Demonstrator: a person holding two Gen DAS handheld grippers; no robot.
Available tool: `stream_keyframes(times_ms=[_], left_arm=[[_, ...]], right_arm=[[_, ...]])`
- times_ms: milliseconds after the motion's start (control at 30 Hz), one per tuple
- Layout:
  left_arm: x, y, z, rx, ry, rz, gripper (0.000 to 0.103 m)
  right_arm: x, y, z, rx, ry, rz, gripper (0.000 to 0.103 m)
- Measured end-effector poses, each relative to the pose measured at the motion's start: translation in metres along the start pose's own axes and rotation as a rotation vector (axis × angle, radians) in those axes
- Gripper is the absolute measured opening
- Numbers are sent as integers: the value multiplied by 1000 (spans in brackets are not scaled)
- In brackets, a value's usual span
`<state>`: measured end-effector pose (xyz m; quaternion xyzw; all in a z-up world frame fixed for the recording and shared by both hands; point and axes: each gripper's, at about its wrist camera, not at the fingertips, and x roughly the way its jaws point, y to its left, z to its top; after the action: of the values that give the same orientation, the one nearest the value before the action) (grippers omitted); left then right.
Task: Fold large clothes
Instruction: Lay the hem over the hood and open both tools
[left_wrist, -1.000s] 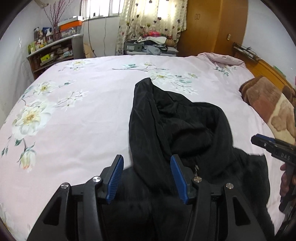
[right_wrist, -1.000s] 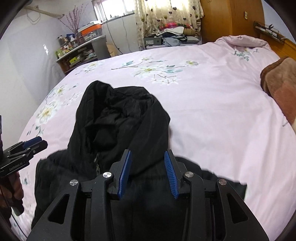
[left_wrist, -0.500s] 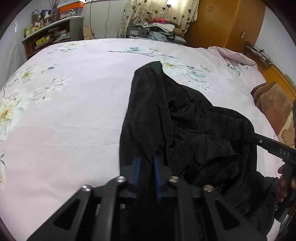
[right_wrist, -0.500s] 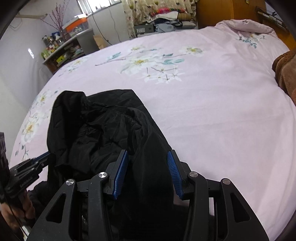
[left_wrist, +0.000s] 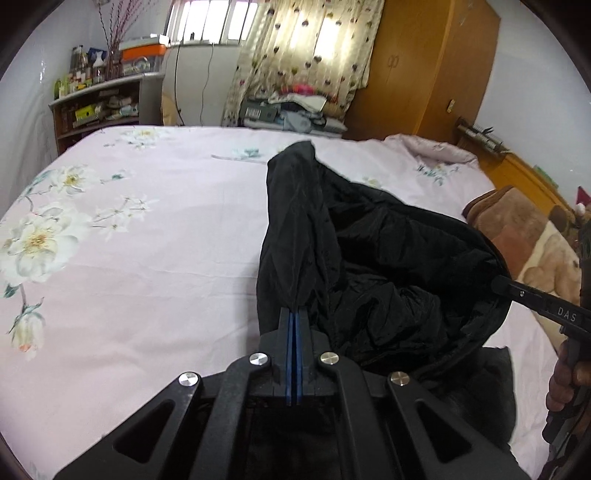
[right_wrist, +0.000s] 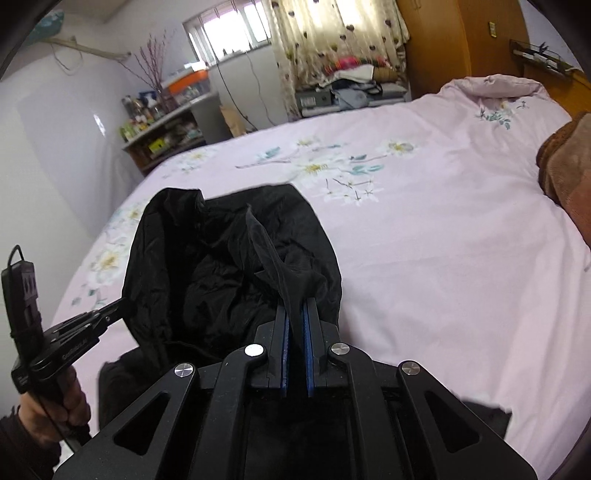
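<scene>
Pink floral bedspread (left_wrist: 147, 277); black garment (left_wrist: 388, 258) lengthwise toward curtains; both grippers clamping hem.

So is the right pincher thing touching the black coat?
Touching. In the right wrist view the right gripper is shut on a pinched fold of the black coat; the fabric runs straight down between its blue pads, no gap.

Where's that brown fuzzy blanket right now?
The brown fuzzy blanket lies at the right edge of both views on the pink floral bedsheet, by the wooden headboard, beyond the black jacket.
</scene>
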<state>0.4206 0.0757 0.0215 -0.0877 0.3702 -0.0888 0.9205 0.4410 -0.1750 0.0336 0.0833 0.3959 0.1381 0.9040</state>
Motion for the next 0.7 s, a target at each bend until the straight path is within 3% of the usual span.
stream_keyframes(times_ms=[133, 367, 700], left_arm=[[-40, -5, -20, -8, -41, -29, 1], [-80, -11, -61, -59, -43, -57, 1], [-97, -11, -128, -80, 32, -30, 1]], right_arm=[[-39, 2, -23, 7, -31, 27, 6], [-82, 0, -77, 52, -34, 48, 6], [-87, -21, -150, 153, 67, 42, 3]])
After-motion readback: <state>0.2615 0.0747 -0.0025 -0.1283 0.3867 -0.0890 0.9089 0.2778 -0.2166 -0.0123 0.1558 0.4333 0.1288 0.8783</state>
